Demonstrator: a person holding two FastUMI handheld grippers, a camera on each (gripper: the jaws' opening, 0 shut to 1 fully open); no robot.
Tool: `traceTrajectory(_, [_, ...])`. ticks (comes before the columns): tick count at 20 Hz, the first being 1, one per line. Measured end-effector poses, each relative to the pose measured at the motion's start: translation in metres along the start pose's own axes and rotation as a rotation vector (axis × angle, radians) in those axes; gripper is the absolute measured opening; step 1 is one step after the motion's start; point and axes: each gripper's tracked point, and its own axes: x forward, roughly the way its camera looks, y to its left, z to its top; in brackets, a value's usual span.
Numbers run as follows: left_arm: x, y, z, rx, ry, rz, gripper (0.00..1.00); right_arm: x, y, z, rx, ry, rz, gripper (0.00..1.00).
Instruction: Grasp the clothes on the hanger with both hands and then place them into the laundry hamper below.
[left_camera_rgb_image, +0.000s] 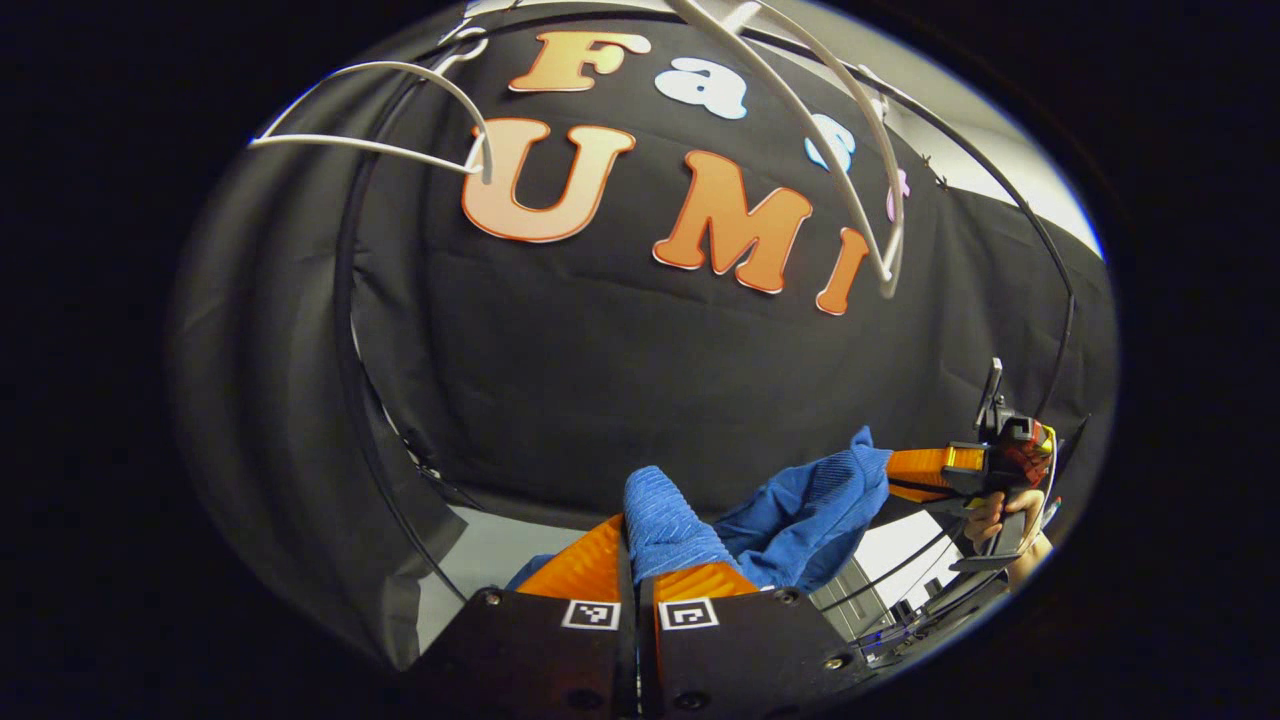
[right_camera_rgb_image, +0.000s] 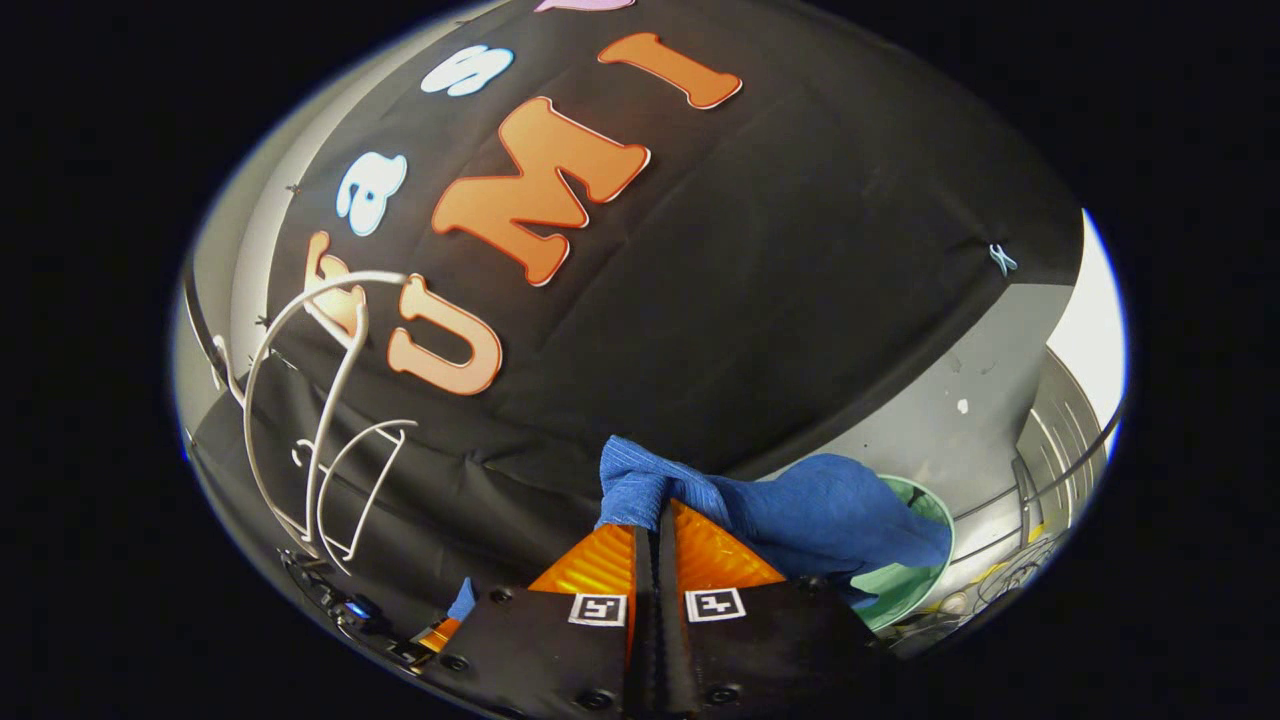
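The blue garment (left_camera_rgb_image: 800, 505) hangs off the hangers, stretched between both grippers in front of the black wall. In the left gripper view my left gripper (left_camera_rgb_image: 632, 545) is shut on a bunched fold of it. Farther right, my right gripper (left_camera_rgb_image: 915, 472), held by a hand (left_camera_rgb_image: 990, 518), pinches the garment's other end. In the right gripper view my right gripper (right_camera_rgb_image: 655, 518) is shut on the blue garment (right_camera_rgb_image: 820, 520), which drapes right and down over a round green laundry hamper (right_camera_rgb_image: 940, 560). Part of the hamper's opening is hidden by the cloth.
Two bare white hangers (left_camera_rgb_image: 400, 110) (left_camera_rgb_image: 840, 160) hang overhead on a black rack tube (left_camera_rgb_image: 345, 300); the white hangers (right_camera_rgb_image: 320, 440) also appear at left in the right gripper view. A metal wire frame (right_camera_rgb_image: 1060, 470) stands right of the hamper.
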Motion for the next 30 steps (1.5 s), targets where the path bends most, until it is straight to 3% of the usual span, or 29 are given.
traceTrajectory(7, [0.035, -0.051, -0.039, 0.013, 0.105, -0.068, 0.01, 0.001, -0.012, -0.048, -0.066, 0.037, -0.087, 0.09])
traceTrajectory(14, [0.059, -0.079, -0.084, 0.033, 0.233, -0.108, 0.01, 0.002, -0.051, -0.076, -0.129, 0.086, -0.224, 0.09])
traceTrajectory(30, [0.103, -0.077, -0.166, 0.024, 0.495, -0.100, 0.01, 0.037, -0.142, -0.133, -0.303, 0.290, -0.476, 0.09])
